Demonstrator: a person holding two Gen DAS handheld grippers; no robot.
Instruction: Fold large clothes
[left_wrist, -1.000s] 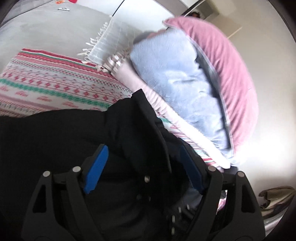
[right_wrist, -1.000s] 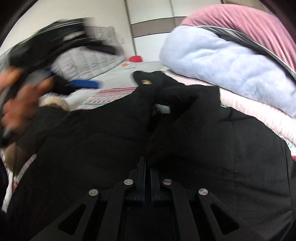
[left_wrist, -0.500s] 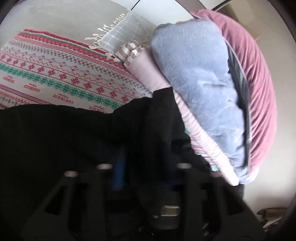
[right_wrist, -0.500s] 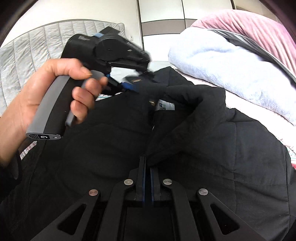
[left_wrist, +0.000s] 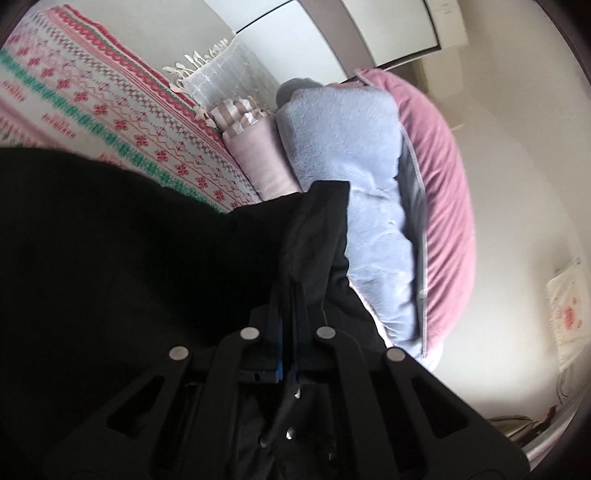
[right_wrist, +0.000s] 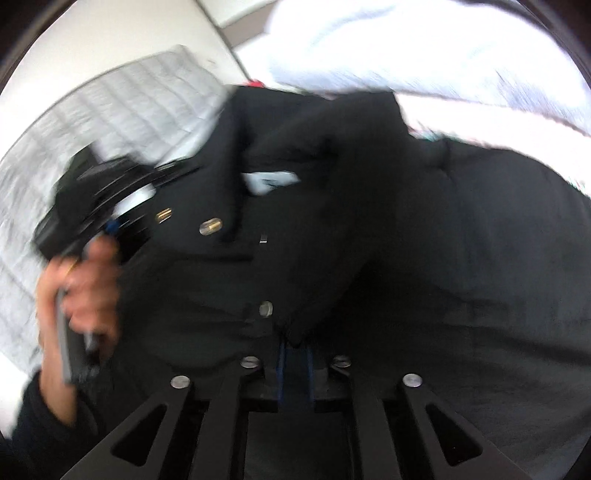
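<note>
A large black padded jacket (left_wrist: 129, 258) with metal snaps lies over a patterned bedspread; it fills the right wrist view (right_wrist: 424, 240) too. My left gripper (left_wrist: 289, 295) is shut on a raised fold of the jacket's collar edge. My right gripper (right_wrist: 295, 341) is shut on another fold of the jacket near the snap placket. The left gripper and the hand holding it (right_wrist: 85, 236) show blurred at the left of the right wrist view, gripping the jacket's front edge.
A red, green and white patterned bedspread (left_wrist: 110, 110) lies under the jacket. A stack of folded bedding, pale pink (left_wrist: 258, 158), light blue (left_wrist: 351, 166) and pink (left_wrist: 439, 206), stands just beyond. A grey quilted cover (right_wrist: 110, 118) lies at the left.
My left gripper was open over the jacket a second ago and has closed on the collar fold. Both grippers have lifted and shifted with the jacket; the right one stayed shut.
</note>
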